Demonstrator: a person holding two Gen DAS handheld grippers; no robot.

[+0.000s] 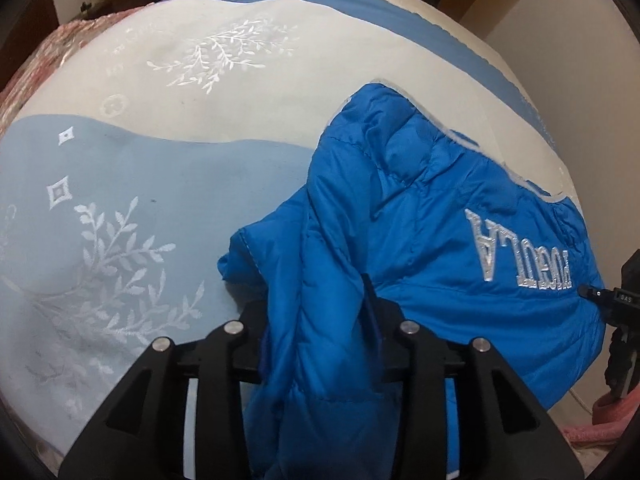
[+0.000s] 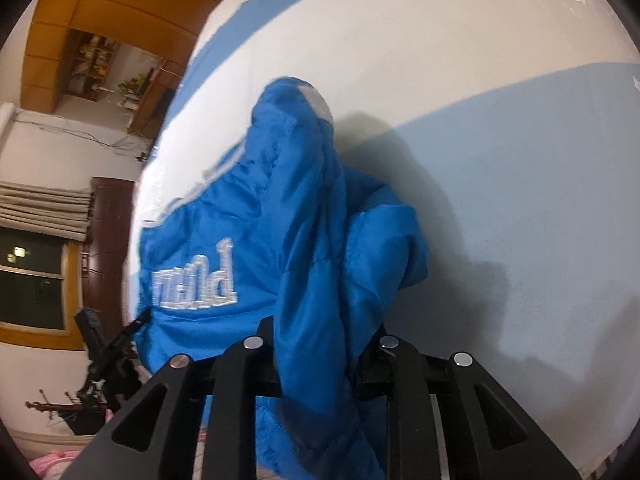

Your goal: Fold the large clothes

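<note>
A bright blue puffer jacket (image 1: 420,208) with white embroidered lettering lies bunched on the bed and hangs over its right edge. It also shows in the right wrist view (image 2: 248,240). My left gripper (image 1: 320,320) is shut on a thick fold of the jacket, which drapes over and hides the fingertips. My right gripper (image 2: 320,344) is shut on another fold of the jacket, its fingertips hidden too. The right gripper's tip (image 1: 600,294) shows at the jacket's right edge in the left wrist view. The left gripper (image 2: 112,340) shows at the jacket's left edge in the right wrist view.
The bed sheet (image 1: 160,168) is pale blue and cream with white leaf embroidery. A pink floral quilt (image 1: 36,68) lies at the far left. The bed's edge and a bare wall (image 1: 560,60) are at the right. A window and wooden cabinets (image 2: 100,60) stand beyond.
</note>
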